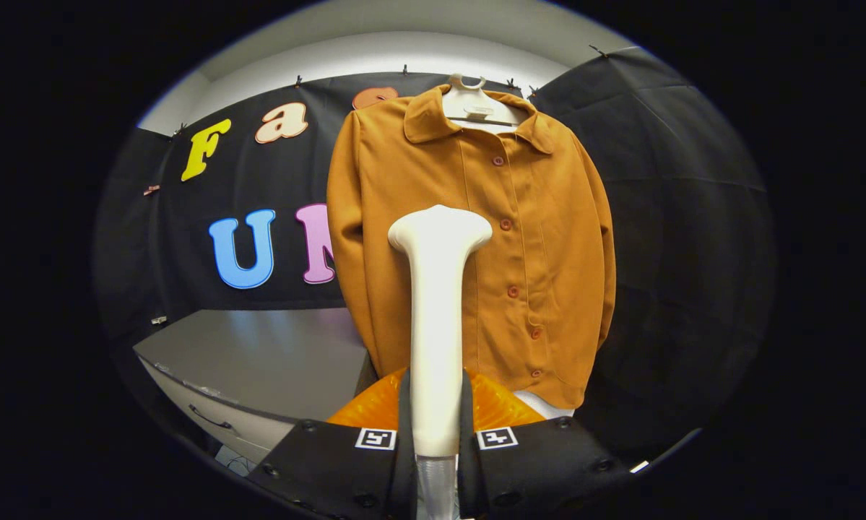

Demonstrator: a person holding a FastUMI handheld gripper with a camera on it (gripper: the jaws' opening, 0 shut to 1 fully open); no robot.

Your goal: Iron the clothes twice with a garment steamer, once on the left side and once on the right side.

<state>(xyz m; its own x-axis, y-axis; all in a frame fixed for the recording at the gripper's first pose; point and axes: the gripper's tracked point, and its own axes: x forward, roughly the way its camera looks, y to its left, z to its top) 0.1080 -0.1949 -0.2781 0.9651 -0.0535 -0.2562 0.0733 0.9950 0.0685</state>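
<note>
Gripper view showed your gripper [436, 433] closed on the steamer [436, 318], both fingers pressing the sides of its white handle low down, with the shaft rising straight up between them and the flared head at the top. The head sat in front of the jacket [476, 238], over its left-of-centre panel beside the button row; you could not tell from this view whether it touched the cloth. The jacket hung on a hanger [476, 105] against the booth wall, buttoned shut, collar up top, hem just beyond the fingers. A grey cabinet [259, 368] stood off to one side, below the jacket's sleeve. Judging by looks, the handle was smooth, hard plastic, so it could slip or twist in your grip; a hold low on the straight shaft seemed sound. The jacket was soft and hung free, so it would likely swing away if you pushed hard.
</note>
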